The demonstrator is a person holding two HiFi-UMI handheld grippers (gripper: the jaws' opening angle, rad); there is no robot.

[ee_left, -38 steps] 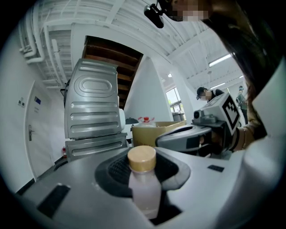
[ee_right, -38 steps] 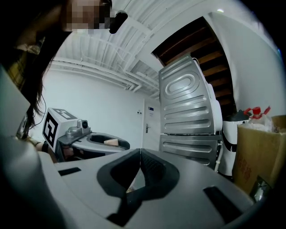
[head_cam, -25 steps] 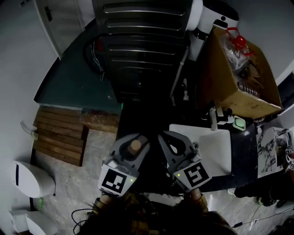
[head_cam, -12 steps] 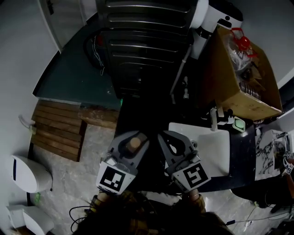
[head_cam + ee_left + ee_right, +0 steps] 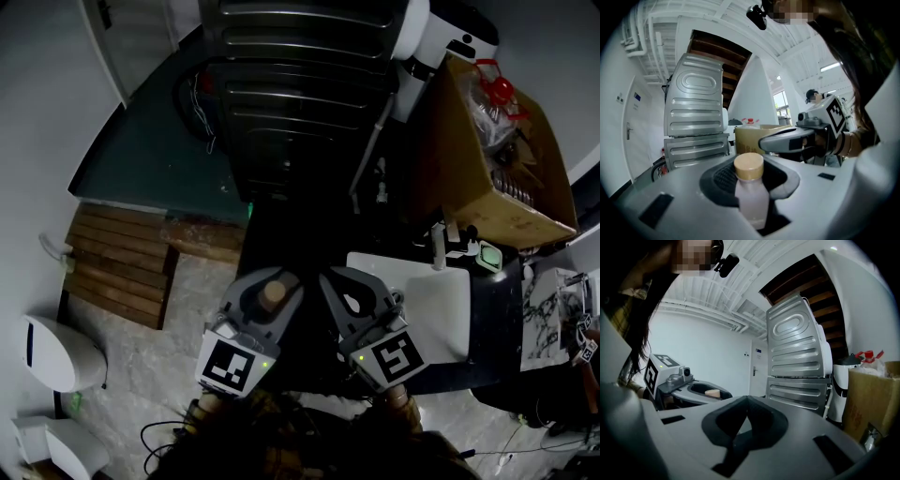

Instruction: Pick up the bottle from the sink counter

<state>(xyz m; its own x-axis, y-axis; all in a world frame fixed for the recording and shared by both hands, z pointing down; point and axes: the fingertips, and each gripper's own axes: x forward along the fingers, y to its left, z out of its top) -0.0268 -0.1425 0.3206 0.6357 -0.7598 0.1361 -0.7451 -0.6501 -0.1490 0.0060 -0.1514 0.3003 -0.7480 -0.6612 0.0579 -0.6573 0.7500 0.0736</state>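
Note:
A small pale bottle [image 5: 751, 199] with a tan cap [image 5: 749, 166] stands upright between the jaws of my left gripper [image 5: 270, 286], which is shut on it. From the head view only the cap [image 5: 273, 293] shows, inside the grey jaws. My right gripper [image 5: 349, 289] hangs just to its right, shut with nothing in it. In the right gripper view its dark pads [image 5: 754, 420] meet at the tip. The left gripper [image 5: 689, 386] and the cap [image 5: 712, 393] show there at the left. Both grippers point about level, over the dark floor in front of the sink.
A white sink counter [image 5: 441, 309] with a faucet [image 5: 437, 242] lies to the right. Behind it stands an open cardboard box [image 5: 487, 150]. A ribbed metal machine [image 5: 291, 94] stands ahead. A wooden pallet [image 5: 122, 272] and a white fixture [image 5: 52, 352] are at the left.

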